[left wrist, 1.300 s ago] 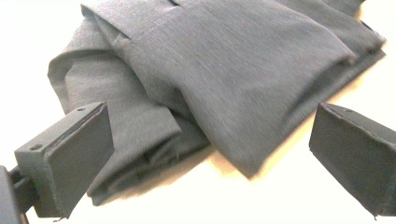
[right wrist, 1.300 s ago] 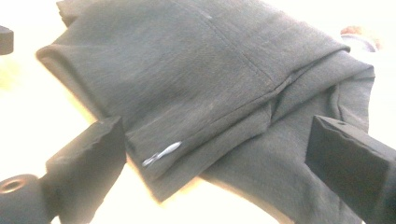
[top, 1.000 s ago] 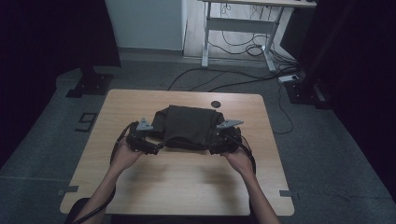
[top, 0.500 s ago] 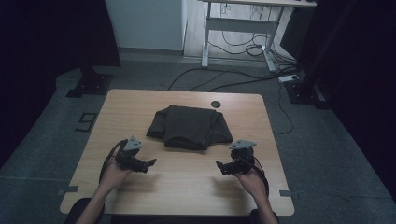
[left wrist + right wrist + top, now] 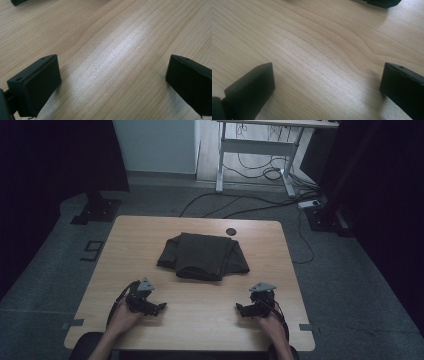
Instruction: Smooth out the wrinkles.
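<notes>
Cloth: a dark folded cloth (image 5: 202, 256) lies flat in the middle of the far half of the surface (image 5: 200, 320), its folds bunched a little at the left and right edges.
Left tongs: the left tongs (image 5: 159, 307) rest low over the near left part of the surface, held in the person's left hand (image 5: 122, 317), tips pointing toward the middle.
Left tongs, state: jaws wide apart with bare wood between them, as the left gripper view shows (image 5: 112, 82); nothing is gripped.
Right tongs: the right tongs (image 5: 240, 309) sit at the near right part of the surface, held in the person's right hand (image 5: 270, 322), tips pointing toward the middle.
Right tongs, state: jaws wide apart over bare wood in the right gripper view (image 5: 327, 85); nothing is gripped.
Cloth and tongs: the cloth is well apart from both tongs, beyond them and roughly between their two lines.
Small disc: a small dark round disc (image 5: 230, 231) sits in the wood near the far edge, just beyond the cloth.
Floor: cables (image 5: 235, 210) trail over the grey floor behind the surface.
</notes>
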Tool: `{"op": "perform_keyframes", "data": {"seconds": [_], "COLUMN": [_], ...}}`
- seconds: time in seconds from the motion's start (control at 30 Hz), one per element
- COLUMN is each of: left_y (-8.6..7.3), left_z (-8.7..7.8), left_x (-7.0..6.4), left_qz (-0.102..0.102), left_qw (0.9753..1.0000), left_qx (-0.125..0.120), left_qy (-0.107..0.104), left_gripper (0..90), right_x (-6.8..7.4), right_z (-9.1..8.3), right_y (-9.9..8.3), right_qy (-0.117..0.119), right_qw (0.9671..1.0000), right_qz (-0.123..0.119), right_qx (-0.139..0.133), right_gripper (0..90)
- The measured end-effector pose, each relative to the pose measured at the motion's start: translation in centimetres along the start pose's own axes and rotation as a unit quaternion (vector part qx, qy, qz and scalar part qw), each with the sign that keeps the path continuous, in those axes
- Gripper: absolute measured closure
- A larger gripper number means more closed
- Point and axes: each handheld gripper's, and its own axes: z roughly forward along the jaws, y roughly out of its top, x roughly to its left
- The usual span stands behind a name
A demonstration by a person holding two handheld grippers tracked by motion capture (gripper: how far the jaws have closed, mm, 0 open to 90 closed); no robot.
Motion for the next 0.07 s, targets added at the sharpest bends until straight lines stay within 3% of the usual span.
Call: {"op": "perform_keyframes", "data": {"seconds": [0.07], "left_y": [0.00], "left_z": [-0.01], "left_x": [0.00], "left_qz": [-0.001], "left_qw": [1.0000], "left_qx": [0.000], "left_qy": [0.000], "left_gripper": [0.0], "right_x": [-0.06], "right_z": [0.02], "right_y": [-0.11], "right_qy": [0.001], "right_qw": [1.0000], "right_qz": [0.000], "right_qx": [-0.005], "right_gripper": [0.0]}}
